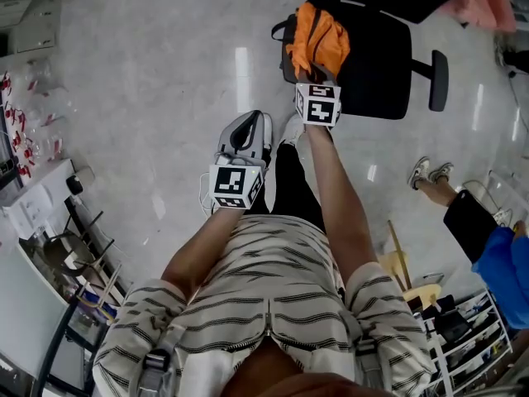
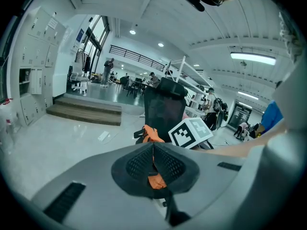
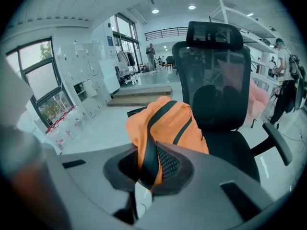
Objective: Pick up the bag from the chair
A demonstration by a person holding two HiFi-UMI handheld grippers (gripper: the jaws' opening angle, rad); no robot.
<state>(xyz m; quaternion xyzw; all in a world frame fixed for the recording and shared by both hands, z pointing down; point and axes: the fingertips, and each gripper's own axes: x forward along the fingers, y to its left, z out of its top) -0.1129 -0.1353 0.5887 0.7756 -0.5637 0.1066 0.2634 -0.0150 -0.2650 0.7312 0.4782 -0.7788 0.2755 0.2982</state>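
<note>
An orange bag [image 1: 318, 44] with black straps lies on the front left of the black office chair's seat [image 1: 380, 64]. My right gripper [image 1: 318, 85] reaches down onto its near edge, the marker cube [image 1: 318, 103] covering the jaws from above. In the right gripper view the gripper [image 3: 152, 163] is shut on a black strap [image 3: 149, 150] of the bag [image 3: 168, 121], with the chair [image 3: 225, 95] behind. My left gripper [image 1: 246, 124] hangs lower and to the left over the floor. Its jaws [image 2: 153, 150] are shut on nothing, aimed at the bag [image 2: 152, 133].
A pink cloth [image 1: 479, 7] hangs on the chair's back. A second person [image 1: 479, 238] sits at the right by a low shelf [image 1: 463, 333]. A wire rack [image 1: 78, 271] and white cabinets stand at the left. Steps [image 2: 86, 111] rise beyond the pale floor.
</note>
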